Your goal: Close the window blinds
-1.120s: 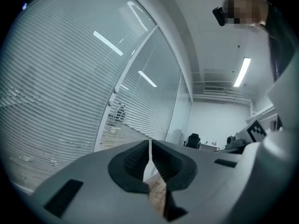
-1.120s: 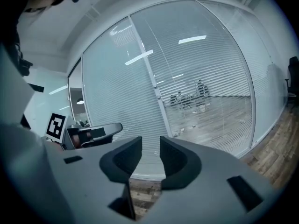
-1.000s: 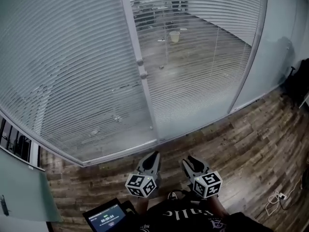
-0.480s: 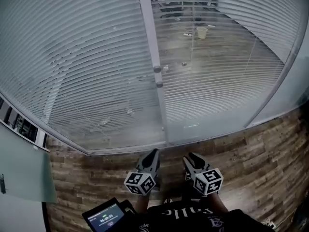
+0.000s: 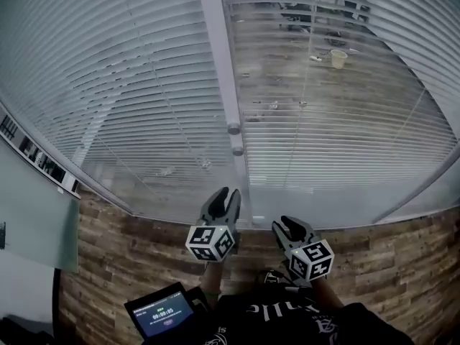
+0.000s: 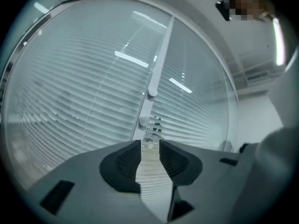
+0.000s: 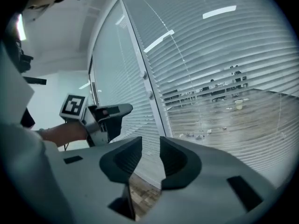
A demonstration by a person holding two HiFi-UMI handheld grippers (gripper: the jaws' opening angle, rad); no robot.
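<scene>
**Both grippers empty, short of the blinds**

The window blinds [image 5: 122, 85] hang behind a glass wall that fills the upper part of the head view. A pale upright post [image 5: 218, 49] splits the wall into two panes, and two small round knobs [image 5: 233, 129] sit on the post, one just above the other. On the right pane [image 5: 359, 128] the slats are tilted enough to show the room beyond, where a pale cup [image 5: 338, 58] stands on the floor. The left pane looks more opaque.

The left gripper [image 5: 228, 192] points level at the foot of the post, near the glass but not touching it. Its jaws [image 6: 150, 146] have just been opening and stand apart, with only slats showing through the gap. The right gripper [image 5: 286, 223] sits just beside it, a little farther back over the wooden floor [image 5: 108, 257]. Its jaws [image 7: 150, 143] are spread too, with nothing between them. A small lit screen [image 5: 163, 313] sits at the lower left.
</scene>
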